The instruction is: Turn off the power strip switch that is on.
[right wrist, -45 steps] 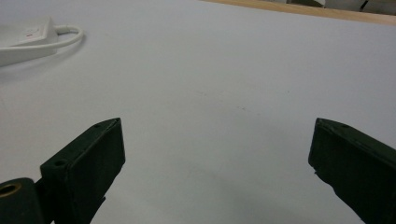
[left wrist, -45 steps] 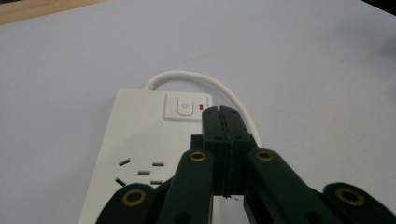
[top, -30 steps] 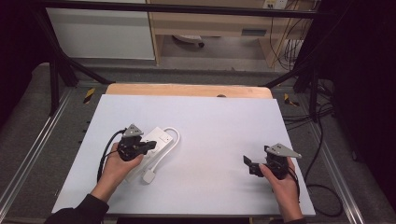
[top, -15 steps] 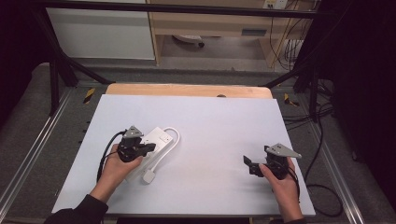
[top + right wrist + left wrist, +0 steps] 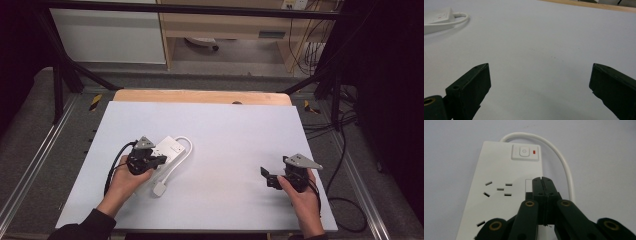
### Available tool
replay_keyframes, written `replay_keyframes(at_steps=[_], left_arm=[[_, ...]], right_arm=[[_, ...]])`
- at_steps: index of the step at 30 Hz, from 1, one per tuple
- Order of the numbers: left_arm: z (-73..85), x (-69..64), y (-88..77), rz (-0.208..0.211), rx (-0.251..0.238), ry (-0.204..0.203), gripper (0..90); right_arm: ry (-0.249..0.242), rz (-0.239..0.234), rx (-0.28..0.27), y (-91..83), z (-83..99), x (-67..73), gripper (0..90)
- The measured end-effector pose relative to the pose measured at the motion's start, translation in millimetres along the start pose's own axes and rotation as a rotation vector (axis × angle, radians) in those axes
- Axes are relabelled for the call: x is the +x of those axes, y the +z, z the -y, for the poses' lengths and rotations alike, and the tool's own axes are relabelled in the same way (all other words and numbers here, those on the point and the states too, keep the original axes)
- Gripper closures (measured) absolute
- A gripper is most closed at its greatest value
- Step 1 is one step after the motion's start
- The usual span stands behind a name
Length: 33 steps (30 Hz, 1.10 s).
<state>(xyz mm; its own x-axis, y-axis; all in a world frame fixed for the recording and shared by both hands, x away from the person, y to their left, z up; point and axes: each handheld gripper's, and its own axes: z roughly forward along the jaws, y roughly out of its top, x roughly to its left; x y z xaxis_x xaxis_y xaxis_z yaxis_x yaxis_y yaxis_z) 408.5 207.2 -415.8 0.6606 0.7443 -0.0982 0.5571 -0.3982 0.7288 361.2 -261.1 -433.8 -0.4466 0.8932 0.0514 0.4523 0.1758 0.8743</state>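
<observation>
Power strip directly beneath closed left gripper, on table

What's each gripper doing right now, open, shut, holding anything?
Left gripper: jaws shut together, nothing between them, over the white power strip.
Right gripper: jaws wide open, empty, above the bare table.

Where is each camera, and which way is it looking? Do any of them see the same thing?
High view: sits above the person's side, looking forward and down at the table; both forearms, the left gripper and right gripper show.
Left gripper view: rides the left gripper, looking down along its shut jaws at the power strip and its switch.
Right gripper view: rides the right gripper, looking low across the table between its open jaws.
Shared: all three see the white power strip and its cord.
</observation>
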Motion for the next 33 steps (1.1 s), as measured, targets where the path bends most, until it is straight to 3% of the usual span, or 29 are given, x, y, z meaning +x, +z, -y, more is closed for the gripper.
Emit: replay_keyframes(at_steps=[33], left_arm=[[2.0, 3.1, 5.7, -0.032, 0.032, 0.013, 90.0]], right_arm=[[0.001, 0.002, 0.003, 0.3, 0.2, 0.5, 4.2]])
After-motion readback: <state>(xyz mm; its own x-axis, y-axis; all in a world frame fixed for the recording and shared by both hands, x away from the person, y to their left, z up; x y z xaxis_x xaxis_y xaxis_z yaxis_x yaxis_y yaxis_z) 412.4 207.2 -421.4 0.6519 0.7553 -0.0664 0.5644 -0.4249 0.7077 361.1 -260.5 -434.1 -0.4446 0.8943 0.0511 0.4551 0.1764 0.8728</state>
